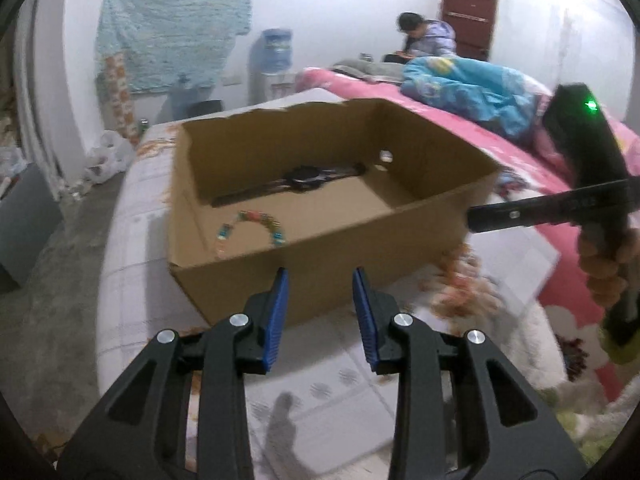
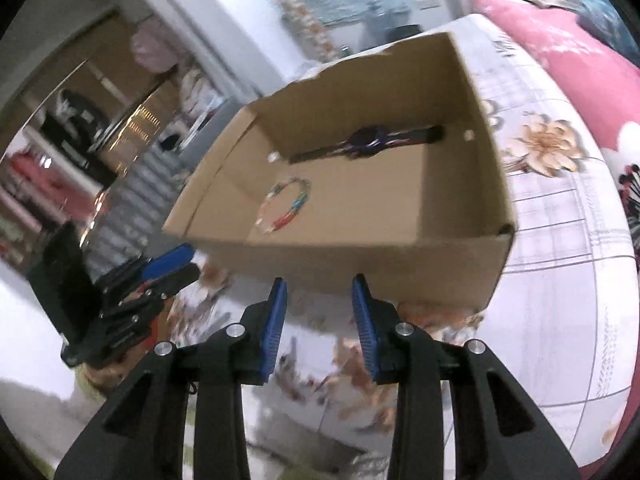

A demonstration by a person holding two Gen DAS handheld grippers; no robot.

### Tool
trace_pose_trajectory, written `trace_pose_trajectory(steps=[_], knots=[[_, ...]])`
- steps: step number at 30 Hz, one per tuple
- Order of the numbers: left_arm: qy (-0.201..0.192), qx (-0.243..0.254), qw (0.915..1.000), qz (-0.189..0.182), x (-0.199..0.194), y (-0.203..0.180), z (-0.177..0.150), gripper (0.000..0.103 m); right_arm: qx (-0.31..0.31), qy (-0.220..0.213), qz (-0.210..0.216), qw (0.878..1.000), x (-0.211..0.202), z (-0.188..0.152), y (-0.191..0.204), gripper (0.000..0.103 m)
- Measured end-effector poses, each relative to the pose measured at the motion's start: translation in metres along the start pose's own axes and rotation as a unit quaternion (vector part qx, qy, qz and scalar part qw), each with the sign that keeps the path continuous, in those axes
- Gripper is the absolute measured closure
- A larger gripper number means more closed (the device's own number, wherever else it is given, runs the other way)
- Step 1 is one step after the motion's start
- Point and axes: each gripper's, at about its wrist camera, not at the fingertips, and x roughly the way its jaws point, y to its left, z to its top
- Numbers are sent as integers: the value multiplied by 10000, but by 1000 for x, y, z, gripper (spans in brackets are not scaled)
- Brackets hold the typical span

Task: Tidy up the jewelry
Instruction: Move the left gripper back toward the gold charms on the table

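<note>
Your left hand-held gripper [image 1: 320,276] and right hand-held gripper [image 2: 319,283] both hang open and empty, just short of the near wall of the open brown cardboard box [image 1: 320,248]. Inside, the colourful beaded bracelet [image 2: 285,205] lies mid-floor, apart from the black wristwatch [image 2: 368,140] along the far wall. The box sits on a floral bedspread [image 2: 560,240].

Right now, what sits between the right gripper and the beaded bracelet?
Only the cardboard box's near wall. The right wrist view shows the open right gripper just outside it, and the beaded bracelet on the box floor beyond.
</note>
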Motion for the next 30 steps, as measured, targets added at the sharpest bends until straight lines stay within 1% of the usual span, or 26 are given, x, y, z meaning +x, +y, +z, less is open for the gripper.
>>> trace_pose_trajectory(steps=[3,5,8,10,11,14,18,23,25,27,30], knots=[[-73,-145,9999,-22,4,6,0,73,207,-189,98,9996,1,3,-8,69],[-52,-169,9998,-25,6,6,-2,72,206,-237,115,9994,0,-1,-9,69],[121,-202,9995,-192,15,0,-10,72,138,-180,214,9995,4,-12,-7,69],[345,-219,9986,-325,27,-6,-18,72,49,-74,291,9995,6,-23,-4,69],[420,-205,9984,-333,31,-10,-21,72,7,6,306,9995,9,-29,-1,69],[698,-26,9973,-220,49,-23,-31,72,-90,215,271,9994,19,-44,5,69],[883,257,9957,-58,65,-34,-34,72,-305,377,170,9987,27,-56,12,69],[984,415,9943,10,77,-40,-33,73,-361,371,212,9984,30,-57,15,69],[1040,485,9933,92,81,-44,-31,73,-359,353,216,9985,31,-57,14,69],[1108,574,9921,155,85,-47,-32,79,-360,331,227,9985,31,-57,14,69],[1109,641,9917,142,87,-50,-33,81,-360,298,249,9986,30,-58,15,69]])
